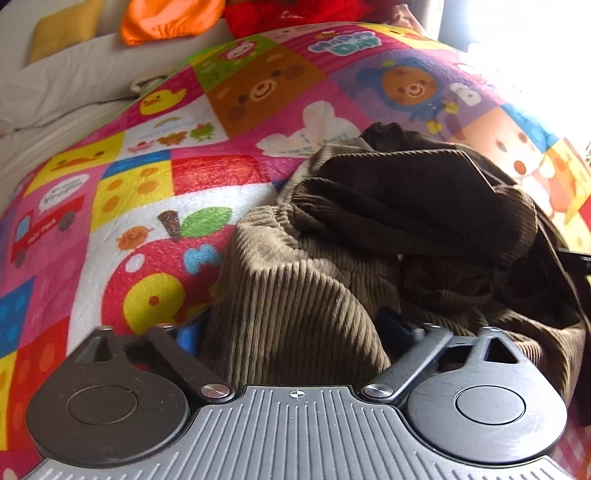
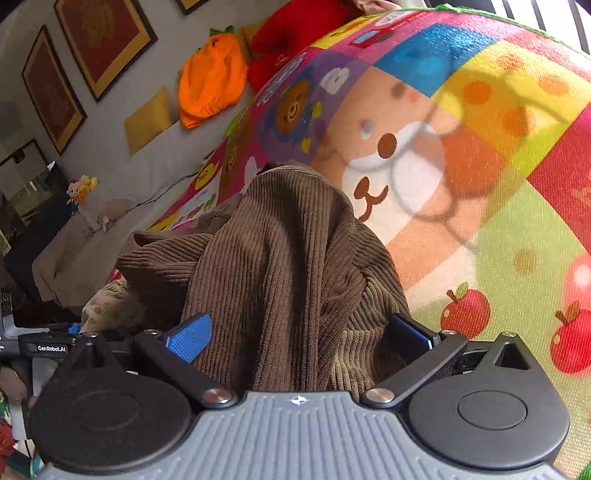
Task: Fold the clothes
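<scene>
A brown corduroy garment (image 1: 388, 229) lies bunched on a colourful cartoon play mat (image 1: 155, 184). My left gripper (image 1: 295, 332) has its blue pads spread wide, with a fold of the corduroy draped between them and over the gripper front. In the right wrist view the same garment (image 2: 288, 266) is heaped between the blue pads (image 2: 190, 338) of my right gripper (image 2: 299, 341), which stand wide apart around it. The cloth hides the fingertips' inner faces. The left gripper's body shows at the left edge of the right wrist view (image 2: 44, 345).
An orange pumpkin cushion (image 2: 210, 86), a red garment (image 2: 295, 33) and a yellow pillow (image 2: 147, 120) lie beyond the mat on a pale sheet (image 1: 55, 96). Framed pictures (image 2: 99, 40) hang on the wall. A small plush toy (image 2: 81, 190) sits at the left.
</scene>
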Tool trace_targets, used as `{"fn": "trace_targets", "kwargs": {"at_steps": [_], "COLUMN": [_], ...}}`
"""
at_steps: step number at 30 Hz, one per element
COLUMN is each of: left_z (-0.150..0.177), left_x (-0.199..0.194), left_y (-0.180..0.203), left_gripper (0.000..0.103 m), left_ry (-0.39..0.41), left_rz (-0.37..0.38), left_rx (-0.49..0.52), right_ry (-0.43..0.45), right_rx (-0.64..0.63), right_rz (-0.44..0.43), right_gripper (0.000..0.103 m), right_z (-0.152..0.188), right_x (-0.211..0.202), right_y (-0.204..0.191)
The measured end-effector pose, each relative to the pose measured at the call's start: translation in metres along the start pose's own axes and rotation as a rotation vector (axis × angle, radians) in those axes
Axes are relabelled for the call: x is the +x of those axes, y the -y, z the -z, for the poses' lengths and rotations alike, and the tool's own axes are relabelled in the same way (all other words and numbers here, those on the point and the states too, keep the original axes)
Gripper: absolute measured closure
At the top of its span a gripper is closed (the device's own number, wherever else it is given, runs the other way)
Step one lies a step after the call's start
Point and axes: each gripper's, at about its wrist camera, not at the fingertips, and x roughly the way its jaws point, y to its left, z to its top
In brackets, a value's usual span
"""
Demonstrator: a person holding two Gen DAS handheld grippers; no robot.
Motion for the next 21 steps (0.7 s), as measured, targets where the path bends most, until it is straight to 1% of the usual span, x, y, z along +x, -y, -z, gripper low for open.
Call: {"fn": "trace_targets", "kwargs": {"at_steps": [1, 2, 3, 4, 5, 6, 7, 8, 9, 10, 13, 15, 17, 18, 19, 20, 21], "left_z": [0.001, 0.001, 0.002, 0.004, 0.005, 0.007, 0.012, 0.017, 0.022, 0.029, 0.057, 0.077, 0.091, 0.095, 0.096, 0.094, 0.091], "left_x": [-0.002, -0.004, -0.006, -0.009, -0.012, -0.015, -0.019, -0.024, -0.028, -0.036, -0.063, -0.083, -0.102, -0.112, -0.124, -0.138, -0.150], "left_y": [0.003, 0.003, 0.004, 0.006, 0.008, 0.011, 0.016, 0.022, 0.027, 0.035, 0.055, 0.068, 0.074, 0.076, 0.077, 0.079, 0.082], "left_gripper": [0.029, 0.034, 0.044, 0.055, 0.061, 0.073, 0.079, 0.080, 0.080, 0.080, 0.080, 0.079, 0.078, 0.073, 0.067, 0.063, 0.054], "left_ry": [0.001, 0.003, 0.006, 0.008, 0.010, 0.012, 0.009, 0.007, 0.004, 0.000, -0.031, -0.044, -0.036, -0.026, 0.002, 0.041, 0.084], "left_rz": [-0.015, -0.008, -0.001, 0.008, 0.016, 0.025, 0.033, 0.040, 0.049, 0.067, 0.162, 0.211, 0.213, 0.214, 0.214, 0.212, 0.206], "left_rx": [0.007, -0.006, -0.019, -0.027, -0.036, -0.043, -0.041, -0.039, -0.036, -0.027, -0.016, 0.010, 0.042, 0.058, 0.082, 0.112, 0.145], "right_ry": [0.015, 0.016, 0.009, 0.002, -0.004, -0.008, -0.012, -0.018, -0.029, -0.040, -0.064, -0.073, -0.072, -0.065, -0.054, -0.038, -0.022], "right_rx": [-0.038, -0.063, -0.067, -0.064, -0.054, -0.053, -0.063, -0.067, -0.062, -0.057, -0.078, -0.112, -0.163, -0.194, -0.224, -0.250, -0.269], "right_rz": [0.015, 0.019, 0.014, 0.011, 0.010, 0.010, 0.011, 0.007, -0.002, -0.012, -0.014, -0.002, 0.025, 0.047, 0.062, 0.069, 0.067], "right_gripper": [0.019, 0.025, 0.034, 0.040, 0.041, 0.046, 0.055, 0.060, 0.068, 0.073, 0.078, 0.078, 0.078, 0.076, 0.073, 0.072, 0.063], "right_z": [0.000, -0.001, -0.001, 0.000, 0.003, 0.005, 0.008, 0.010, 0.013, 0.016, 0.031, 0.045, 0.057, 0.062, 0.067, 0.070, 0.072], "right_x": [0.000, 0.000, 0.001, 0.001, 0.001, -0.001, -0.004, -0.009, -0.015, -0.021, -0.047, -0.070, -0.093, -0.104, -0.115, -0.127, -0.139], "right_y": [-0.003, -0.005, -0.005, -0.005, -0.004, -0.004, -0.005, -0.005, -0.004, -0.003, -0.001, 0.000, -0.001, -0.003, -0.006, -0.010, -0.014]}}
